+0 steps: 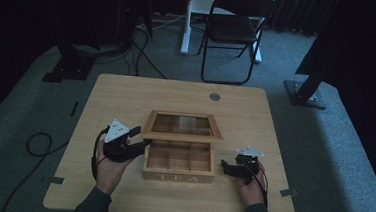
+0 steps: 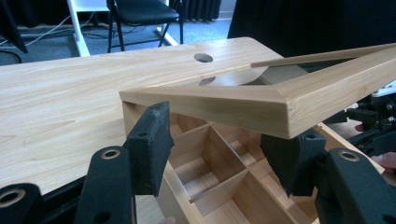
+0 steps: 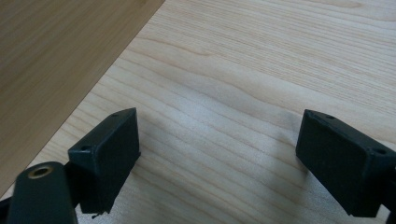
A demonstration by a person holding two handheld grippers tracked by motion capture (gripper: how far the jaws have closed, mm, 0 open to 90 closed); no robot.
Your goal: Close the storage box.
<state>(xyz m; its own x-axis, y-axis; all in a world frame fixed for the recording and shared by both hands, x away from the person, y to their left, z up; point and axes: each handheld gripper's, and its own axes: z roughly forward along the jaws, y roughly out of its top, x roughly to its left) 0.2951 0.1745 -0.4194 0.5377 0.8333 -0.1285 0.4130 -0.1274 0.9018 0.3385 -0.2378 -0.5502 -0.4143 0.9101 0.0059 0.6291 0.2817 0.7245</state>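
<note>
- The wooden tea box (image 1: 178,169) stands near the middle of the surface (image 1: 126,96), toward the person's edge, with "TEA" lettered on its front wall.
- Its compartments, divided by thin wooden partitions, lie exposed in the high view and in the left gripper view.
- The lid (image 1: 182,125), a wooden frame around a clear pane, is raised and tilts back from the box's far edge; in the left gripper view its near corner (image 2: 285,109) hangs above the open compartments.
- The left tongs (image 1: 141,139) sit at the box's left end, up by the lid's left corner. In the left gripper view (image 2: 219,154) the jaws stand wide apart, one outside the box's left wall and one over the compartments, just beneath the lid frame. Whether either jaw touches the lid I cannot tell; nothing is clamped between them.
- The right tongs (image 1: 226,168) rest low just beside the box's right end, apart from it. In the right gripper view (image 3: 217,158) the jaws gape wide over bare wood, holding nothing.
- A hand (image 1: 110,169) grips each tool, sleeves entering from the near edge.
- A round grommet hole (image 1: 214,96) marks the far side of the surface.
- Beyond, a black folding chair (image 1: 234,29) stands on grey carpet.
</note>
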